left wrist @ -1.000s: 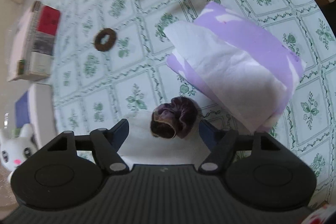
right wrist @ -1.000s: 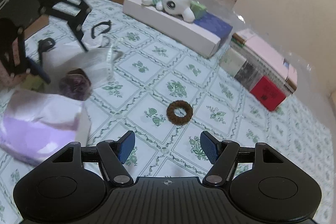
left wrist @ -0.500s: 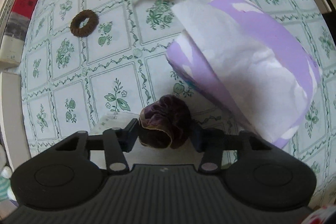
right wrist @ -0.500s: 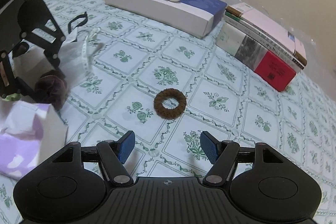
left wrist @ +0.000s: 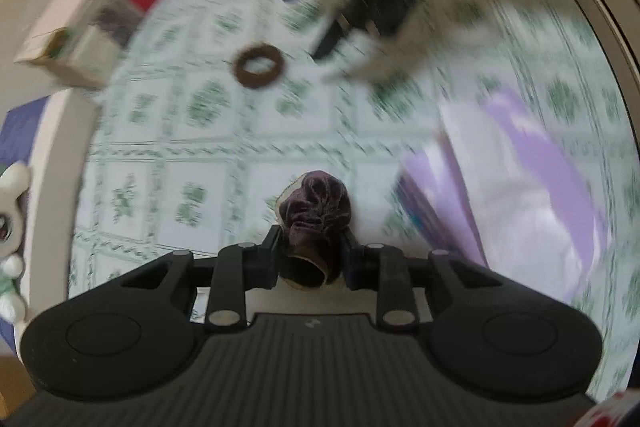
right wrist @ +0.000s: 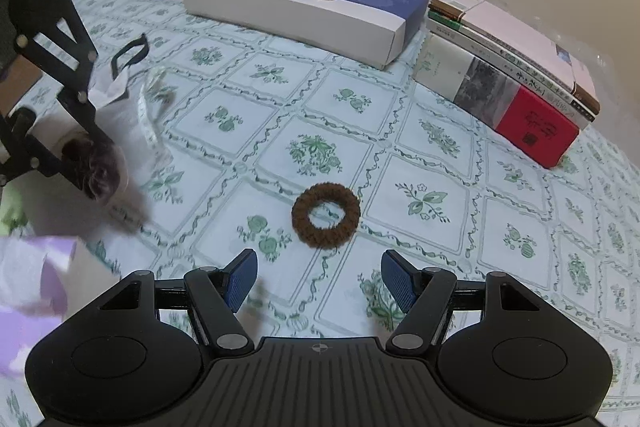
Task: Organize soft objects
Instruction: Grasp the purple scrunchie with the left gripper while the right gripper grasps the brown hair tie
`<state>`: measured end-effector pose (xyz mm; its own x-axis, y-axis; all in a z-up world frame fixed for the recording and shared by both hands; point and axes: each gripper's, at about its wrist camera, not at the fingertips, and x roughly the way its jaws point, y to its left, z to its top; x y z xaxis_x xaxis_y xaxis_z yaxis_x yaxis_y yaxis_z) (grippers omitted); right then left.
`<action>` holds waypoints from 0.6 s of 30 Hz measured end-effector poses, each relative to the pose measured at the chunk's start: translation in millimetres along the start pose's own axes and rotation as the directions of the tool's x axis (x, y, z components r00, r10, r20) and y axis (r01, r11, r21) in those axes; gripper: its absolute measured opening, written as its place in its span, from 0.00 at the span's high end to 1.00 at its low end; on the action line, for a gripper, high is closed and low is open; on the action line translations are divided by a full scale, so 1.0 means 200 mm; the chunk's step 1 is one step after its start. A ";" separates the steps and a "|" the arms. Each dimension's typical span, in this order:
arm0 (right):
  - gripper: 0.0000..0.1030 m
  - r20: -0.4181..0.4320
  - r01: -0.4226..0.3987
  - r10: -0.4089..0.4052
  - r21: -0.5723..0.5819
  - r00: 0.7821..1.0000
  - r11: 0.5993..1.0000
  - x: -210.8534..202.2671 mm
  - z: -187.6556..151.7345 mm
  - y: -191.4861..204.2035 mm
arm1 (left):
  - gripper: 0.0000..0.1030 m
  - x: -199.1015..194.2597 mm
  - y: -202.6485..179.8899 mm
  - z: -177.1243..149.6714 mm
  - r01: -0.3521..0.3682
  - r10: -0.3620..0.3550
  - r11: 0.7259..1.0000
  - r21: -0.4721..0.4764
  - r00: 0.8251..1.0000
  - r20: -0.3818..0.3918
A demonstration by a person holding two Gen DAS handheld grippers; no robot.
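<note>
Two scrunchies, purple scrunchie [left wrist: 316,205] clamped in left gripper [left wrist: 311,247], labels unreadable.

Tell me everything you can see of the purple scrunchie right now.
The purple scrunchie is dark plum, velvety-looking gathered fabric, bunched into a crumpled lump. It sits pinched between the fingers of the left gripper, whose jaws are closed on its lower part, with its top bulging out ahead of them. The right wrist view shows it blurred, raised off the tablecloth.
</note>
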<state>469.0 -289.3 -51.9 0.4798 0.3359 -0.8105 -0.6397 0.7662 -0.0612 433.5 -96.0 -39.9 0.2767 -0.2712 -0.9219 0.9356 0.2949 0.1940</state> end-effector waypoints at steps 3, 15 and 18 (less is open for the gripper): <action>0.34 0.000 0.000 0.000 0.030 1.000 1.000 0.05 0.04 -0.01 | 0.75 -0.02 0.07 0.01 -0.036 0.038 0.995 -0.093 0.999 0.018; 0.50 -0.027 0.023 -0.020 0.152 0.999 0.988 0.25 0.11 -0.06 | 0.75 -0.02 0.25 -0.04 -0.091 0.100 0.918 -0.386 0.995 0.003; 0.62 -0.035 0.021 -0.016 0.162 0.999 0.987 0.26 0.10 -0.06 | 0.75 -0.03 0.26 -0.05 -0.091 0.103 0.914 -0.394 0.995 0.009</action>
<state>515.0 -269.6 -81.9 0.4687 0.3048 -0.8291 -0.5236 0.8518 0.0171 478.0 -70.9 -28.0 0.3731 -0.2479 -0.8941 0.7441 0.6556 0.1288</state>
